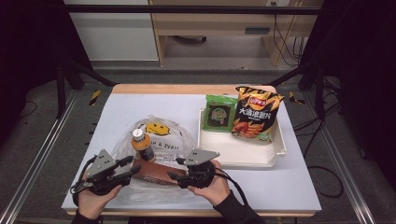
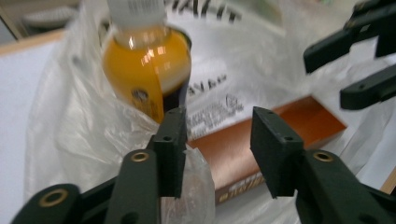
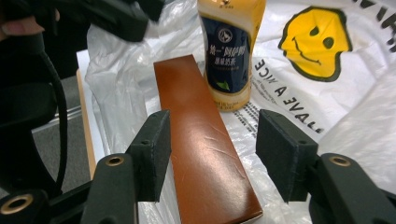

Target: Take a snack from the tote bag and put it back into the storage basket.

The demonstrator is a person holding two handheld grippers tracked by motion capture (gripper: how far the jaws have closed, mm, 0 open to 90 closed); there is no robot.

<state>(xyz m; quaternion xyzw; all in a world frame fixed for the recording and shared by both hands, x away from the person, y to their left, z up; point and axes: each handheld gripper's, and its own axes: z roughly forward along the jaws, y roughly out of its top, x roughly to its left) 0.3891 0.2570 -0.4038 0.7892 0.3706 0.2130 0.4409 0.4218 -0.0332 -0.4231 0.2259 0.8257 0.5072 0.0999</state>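
Observation:
A long brown box lies on a clear plastic bag printed with a yellow smiley. An orange drink bottle stands upright on the bag just behind the box. My left gripper is at the box's left end. In the left gripper view its jaws stand apart over the box, with bag film beside one jaw. My right gripper is at the box's right end. In the right gripper view it is open, its jaws either side of the box, not pressing on it.
A white tray at the right holds a green packet and an orange crisp bag. The near table edge runs just below both hands. Bare white table lies to the left and at the front right.

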